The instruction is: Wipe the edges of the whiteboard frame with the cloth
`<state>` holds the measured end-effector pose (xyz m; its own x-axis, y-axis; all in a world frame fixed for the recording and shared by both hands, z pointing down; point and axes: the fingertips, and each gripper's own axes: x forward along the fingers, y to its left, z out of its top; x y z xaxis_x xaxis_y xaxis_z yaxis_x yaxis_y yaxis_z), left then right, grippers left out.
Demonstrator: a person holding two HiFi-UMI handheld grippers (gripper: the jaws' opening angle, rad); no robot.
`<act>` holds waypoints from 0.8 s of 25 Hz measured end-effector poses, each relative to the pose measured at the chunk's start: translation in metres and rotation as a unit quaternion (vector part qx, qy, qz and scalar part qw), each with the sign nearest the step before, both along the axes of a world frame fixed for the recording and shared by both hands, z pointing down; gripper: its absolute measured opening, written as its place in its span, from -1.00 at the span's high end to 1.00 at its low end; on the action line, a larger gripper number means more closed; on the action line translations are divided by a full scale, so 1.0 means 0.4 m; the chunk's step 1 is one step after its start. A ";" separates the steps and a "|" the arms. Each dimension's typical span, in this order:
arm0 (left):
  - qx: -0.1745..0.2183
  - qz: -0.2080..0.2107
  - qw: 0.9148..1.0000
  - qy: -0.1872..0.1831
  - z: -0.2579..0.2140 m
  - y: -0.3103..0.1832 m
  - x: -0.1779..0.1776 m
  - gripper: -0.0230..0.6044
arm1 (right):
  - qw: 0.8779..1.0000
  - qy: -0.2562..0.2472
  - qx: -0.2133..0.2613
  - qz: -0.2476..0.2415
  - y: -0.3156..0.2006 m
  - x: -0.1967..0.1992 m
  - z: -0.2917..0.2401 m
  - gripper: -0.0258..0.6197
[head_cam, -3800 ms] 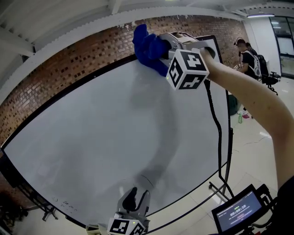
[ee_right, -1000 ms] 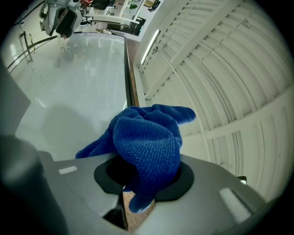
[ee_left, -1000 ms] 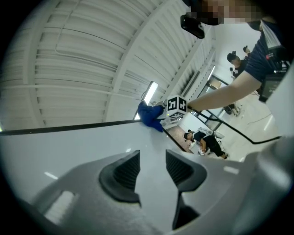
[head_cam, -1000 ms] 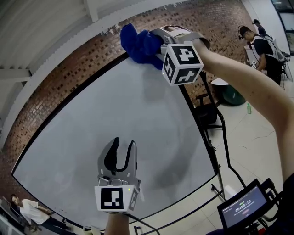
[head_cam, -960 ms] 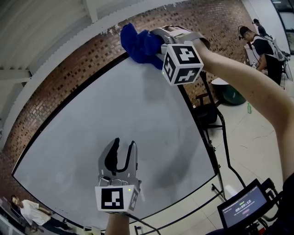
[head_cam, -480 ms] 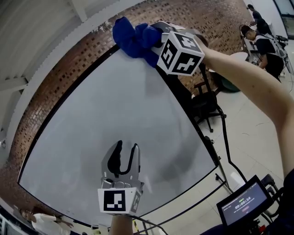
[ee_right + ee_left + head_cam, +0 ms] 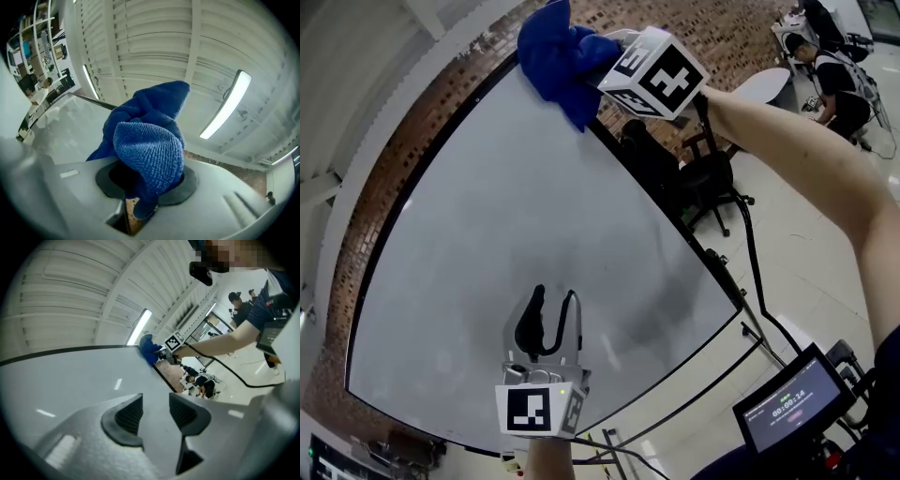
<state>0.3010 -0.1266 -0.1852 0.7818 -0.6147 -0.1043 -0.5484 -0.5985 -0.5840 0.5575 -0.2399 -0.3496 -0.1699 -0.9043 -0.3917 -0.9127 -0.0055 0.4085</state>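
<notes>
**Cloth pressed to the frame's top corner**

We pinch the blue cloth (image 7: 551, 47) in the right gripper (image 7: 145, 180), bunched so that it pads against the whiteboard frame (image 7: 712, 274) at its upper corner (apparently mid-wipe). Our left gripper (image 7: 553, 302) hovers spread and empty, clear of the stroke.

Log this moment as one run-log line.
step: wiping frame | right hand-held gripper: shut on blue cloth, at whiteboard top corner | left hand-held gripper: open, empty, near board

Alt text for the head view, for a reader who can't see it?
The right gripper holds a blue cloth against the top edge of the whiteboard. The left gripper, jaws apart and empty, is lower down in front of it.
</notes>
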 end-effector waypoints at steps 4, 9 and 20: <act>-0.010 -0.001 1.000 -0.002 0.010 0.002 0.004 0.35 | 0.999 -0.018 0.038 0.026 0.019 0.007 -0.054 0.56; -0.020 -0.006 1.000 -0.003 0.031 0.010 -0.009 0.35 | 0.997 -0.053 0.014 0.060 -0.002 0.061 -0.066 0.56; -0.048 0.012 0.999 0.000 0.066 0.011 -0.014 0.35 | 0.992 -0.080 -0.068 -0.072 -0.064 -0.010 0.064 0.56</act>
<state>0.2956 -0.1222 -0.1590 0.7965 -0.6030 -0.0453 -0.5330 -0.6646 -0.5237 0.5533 -0.2655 -0.3241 -0.2474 -0.9211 -0.3008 -0.9530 0.1753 0.2471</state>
